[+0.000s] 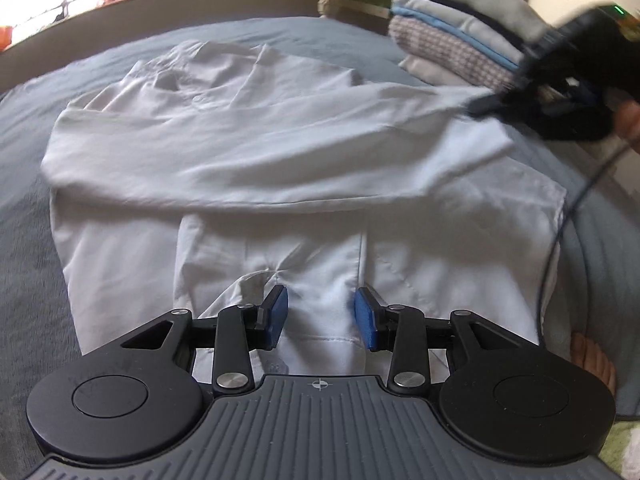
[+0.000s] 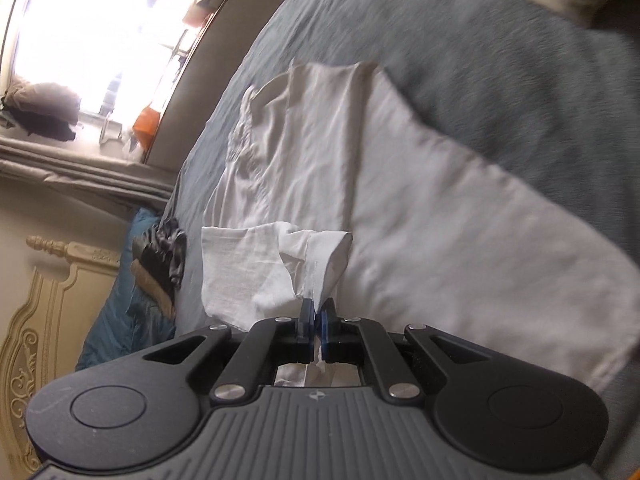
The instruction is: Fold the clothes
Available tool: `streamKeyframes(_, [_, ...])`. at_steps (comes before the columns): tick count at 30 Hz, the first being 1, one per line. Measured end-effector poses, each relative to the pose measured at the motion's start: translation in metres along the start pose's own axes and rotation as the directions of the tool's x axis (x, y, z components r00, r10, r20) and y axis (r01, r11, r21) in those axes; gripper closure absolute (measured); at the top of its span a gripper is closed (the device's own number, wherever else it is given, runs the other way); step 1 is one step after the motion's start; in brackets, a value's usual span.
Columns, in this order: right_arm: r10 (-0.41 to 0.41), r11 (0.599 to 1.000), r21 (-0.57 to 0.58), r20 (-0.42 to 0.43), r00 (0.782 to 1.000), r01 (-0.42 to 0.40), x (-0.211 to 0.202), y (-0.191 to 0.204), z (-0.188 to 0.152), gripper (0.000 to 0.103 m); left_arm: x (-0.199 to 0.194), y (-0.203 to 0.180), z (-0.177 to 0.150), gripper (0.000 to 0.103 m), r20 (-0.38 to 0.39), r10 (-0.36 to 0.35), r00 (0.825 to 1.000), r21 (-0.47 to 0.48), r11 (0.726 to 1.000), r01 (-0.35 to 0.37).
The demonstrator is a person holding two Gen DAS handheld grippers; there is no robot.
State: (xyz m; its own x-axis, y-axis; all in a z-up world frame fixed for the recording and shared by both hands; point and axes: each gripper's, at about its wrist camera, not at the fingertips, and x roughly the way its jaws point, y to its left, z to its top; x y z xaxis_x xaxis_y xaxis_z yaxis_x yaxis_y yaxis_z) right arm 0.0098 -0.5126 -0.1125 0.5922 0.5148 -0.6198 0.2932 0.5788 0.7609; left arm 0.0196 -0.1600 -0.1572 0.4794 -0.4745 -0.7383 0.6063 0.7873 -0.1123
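Left gripper [image 1: 321, 317], bottom centre of its view, jaws partly apart over the white shirt [image 1: 280, 184], pads not pinching cloth. Right gripper [image 2: 315, 322] clamped tight on the sleeve cuff [image 2: 320, 256]. Shirt lies flat mid-frame on the grey bed [image 1: 48, 132]. Advice: keep the cuff taut, lay the sleeve straight across. Folded stack [image 1: 452, 40] upper right.
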Motion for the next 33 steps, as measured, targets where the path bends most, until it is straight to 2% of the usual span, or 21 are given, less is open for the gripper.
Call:
streamKeyframes(12, [-0.098,0.994,0.050,0.033,0.995,0.096,-0.029,-0.042,-0.018,0.100,-0.001,-0.001,-0.001,0.066,-0.016,0.008,1.000,0.001,1.000,-0.008])
streamKeyframes(20, [-0.150,0.989,0.016,0.052,0.987,0.149,-0.033,-0.051,-0.015,0.100,-0.001,-0.002,-0.001,0.066,-0.023,0.016,1.000,0.005,1.000,-0.015])
streamKeyframes(26, [-0.186,0.982,-0.005,0.032,0.982,0.187,-0.027,-0.067,-0.012,0.100,0.000,-0.003,-0.001,0.066,-0.029,0.020,0.999,0.008,1.000,-0.020])
streamKeyframes(29, [-0.226,0.974,0.002,0.021,0.974,0.226,-0.023,-0.079,-0.014,0.098,0.000,-0.002,-0.001,0.066,-0.032,0.020,0.999,0.009,1.000,-0.020])
streamKeyframes(31, [-0.216,0.976,0.042,0.016,0.976,0.215,-0.027,-0.087,-0.016,0.098,0.000,-0.001,-0.001,0.066,-0.033,0.020,0.999,0.010,1.000,-0.019])
streamKeyframes(33, [-0.212,0.975,0.067,0.022,0.977,0.210,-0.033,-0.091,-0.017,0.092,-0.001,0.000,-0.002,0.066,-0.034,0.018,0.999,0.009,1.000,-0.018])
